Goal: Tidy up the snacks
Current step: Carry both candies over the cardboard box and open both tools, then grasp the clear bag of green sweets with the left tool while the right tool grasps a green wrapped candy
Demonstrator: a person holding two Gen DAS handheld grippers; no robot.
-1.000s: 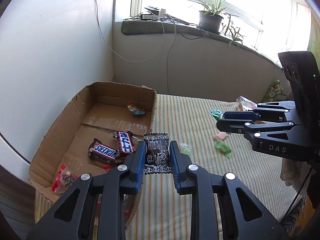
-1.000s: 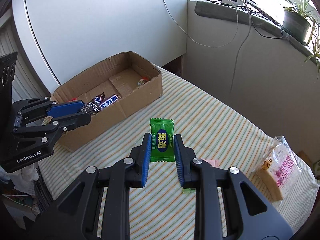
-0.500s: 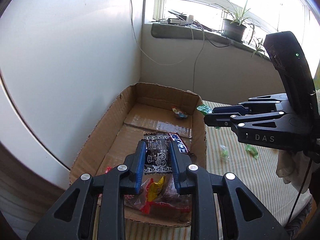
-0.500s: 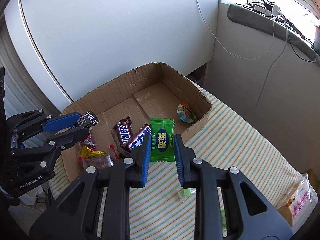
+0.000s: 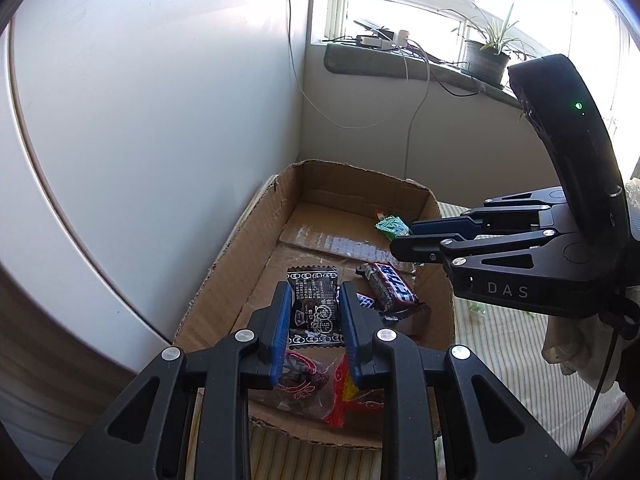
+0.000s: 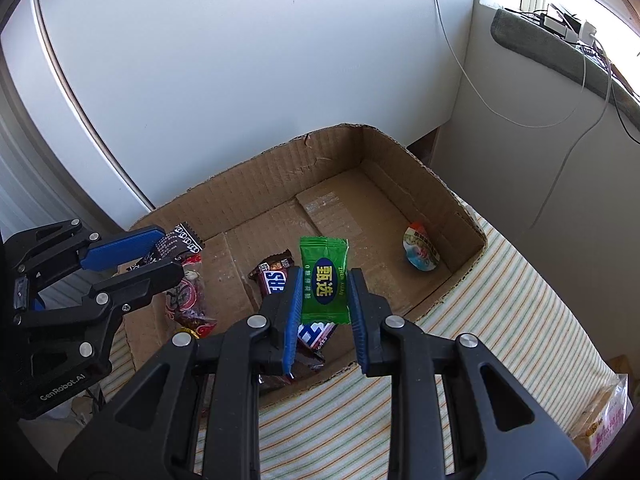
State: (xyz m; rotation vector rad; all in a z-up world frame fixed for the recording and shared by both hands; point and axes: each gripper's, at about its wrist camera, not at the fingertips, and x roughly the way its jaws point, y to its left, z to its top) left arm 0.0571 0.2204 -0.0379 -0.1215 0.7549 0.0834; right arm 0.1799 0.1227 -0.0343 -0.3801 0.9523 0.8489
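Observation:
A shallow cardboard box lies on the striped cloth by the white wall. My left gripper is shut on a black snack packet, held above the box's near end. Over the box's front part, my right gripper is shut on a green candy packet. Inside the box lie Snickers bars, red-wrapped sweets and a round colourful sweet.
A striped cloth covers the surface right of the box. A clear bag with a pastry lies at its right edge. Cables hang from the windowsill, which holds a potted plant. A white wall stands right behind the box.
Both grippers have swung left from above the striped cloth to above the box, each still carrying its packet. The box now fills the middle of both views.

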